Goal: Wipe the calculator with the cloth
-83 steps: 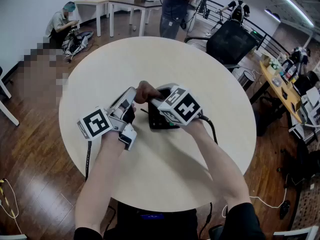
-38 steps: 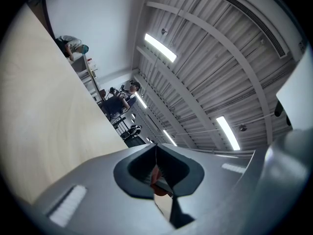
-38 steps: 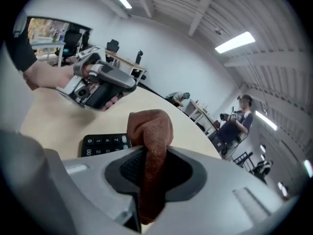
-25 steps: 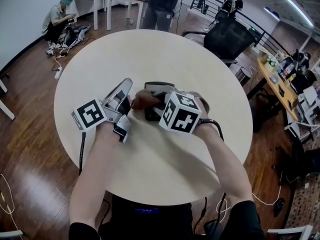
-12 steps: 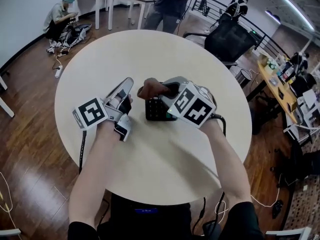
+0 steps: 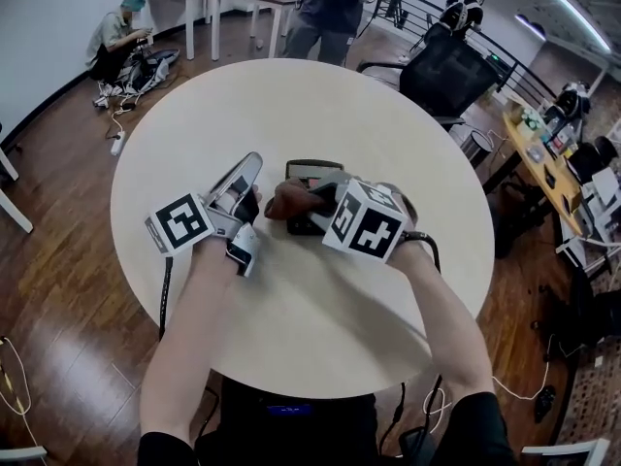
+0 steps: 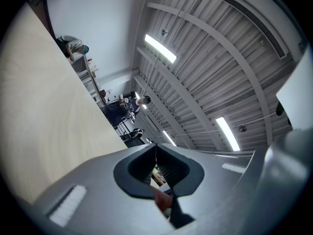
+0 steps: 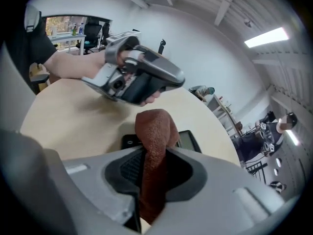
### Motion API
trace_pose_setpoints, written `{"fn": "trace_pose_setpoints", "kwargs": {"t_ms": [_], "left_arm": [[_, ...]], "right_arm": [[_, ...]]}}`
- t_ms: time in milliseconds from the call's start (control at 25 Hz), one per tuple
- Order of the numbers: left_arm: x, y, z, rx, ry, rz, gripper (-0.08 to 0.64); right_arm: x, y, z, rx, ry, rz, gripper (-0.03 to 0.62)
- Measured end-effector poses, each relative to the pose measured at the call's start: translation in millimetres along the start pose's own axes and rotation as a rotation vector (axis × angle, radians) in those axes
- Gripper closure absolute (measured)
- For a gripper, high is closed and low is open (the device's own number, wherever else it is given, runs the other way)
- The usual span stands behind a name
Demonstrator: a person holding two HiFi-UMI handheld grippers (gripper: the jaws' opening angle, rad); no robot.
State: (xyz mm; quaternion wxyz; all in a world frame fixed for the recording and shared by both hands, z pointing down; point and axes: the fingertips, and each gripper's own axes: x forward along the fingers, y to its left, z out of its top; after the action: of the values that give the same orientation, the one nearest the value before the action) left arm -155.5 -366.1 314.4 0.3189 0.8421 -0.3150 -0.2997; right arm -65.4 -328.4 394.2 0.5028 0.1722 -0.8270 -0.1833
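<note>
A black calculator [image 6: 309, 174] lies flat in the middle of the round pale table [image 6: 388, 134]. My right gripper [image 6: 309, 205] is shut on a folded brown cloth [image 6: 287, 200] and points steeply down, pressing the cloth on the calculator's near half. In the right gripper view the cloth [image 8: 155, 131] stands between the jaws and hides most of the calculator [image 8: 189, 141]. My left gripper [image 6: 252, 166] is just left of the calculator, shut and empty, tilted slightly upward. The right gripper view shows the left gripper [image 8: 137, 77] beyond the cloth.
A black office chair [image 6: 444, 78] stands past the table's far right edge. A person [image 6: 325, 8] stands by a white table behind it, and another person [image 6: 116, 37] crouches on the wooden floor at far left. Cables trail from both grippers.
My right gripper swept the cloth toward the calculator's far end, then back toward me over its near half. The left gripper stayed in place.
</note>
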Motion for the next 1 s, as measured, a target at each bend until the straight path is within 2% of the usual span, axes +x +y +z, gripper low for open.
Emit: {"fn": "trace_pose_setpoints", "kwargs": {"t_ms": [240,320,480,560,600,720,840,1000], "left_arm": [[1,0,0,0.003,0.002,0.002,0.561],[1,0,0,0.004,0.003,0.002,0.561],[1,0,-1,0.005,0.007,0.003,0.561],[0,-1,0,0.005,0.008,0.006,0.561],[0,-2,0,0.005,0.007,0.006,0.561],[2,-1,-1,0.005,0.003,0.002,0.561],[2,1,-2,0.003,0.006,0.000,0.561],[1,0,-2,0.011,0.009,-0.001,0.561]], "right_arm": [[-32,69,-15,-0.057,0.001,0.194,0.508],[-39,55,-21,-0.006,-0.034,0.163,0.508],[-44,-30,-30,0.157,-0.097,-0.093,0.508],[-40,-66,-30,0.185,-0.105,-0.198,0.508],[-36,-77,-29,0.177,-0.103,-0.226,0.508],[-14,-83,-30,0.128,-0.049,-0.212,0.508],[2,-63,-38,0.091,0.003,-0.132,0.508],[-8,-29,-41,0.060,0.012,-0.065,0.508]]}}
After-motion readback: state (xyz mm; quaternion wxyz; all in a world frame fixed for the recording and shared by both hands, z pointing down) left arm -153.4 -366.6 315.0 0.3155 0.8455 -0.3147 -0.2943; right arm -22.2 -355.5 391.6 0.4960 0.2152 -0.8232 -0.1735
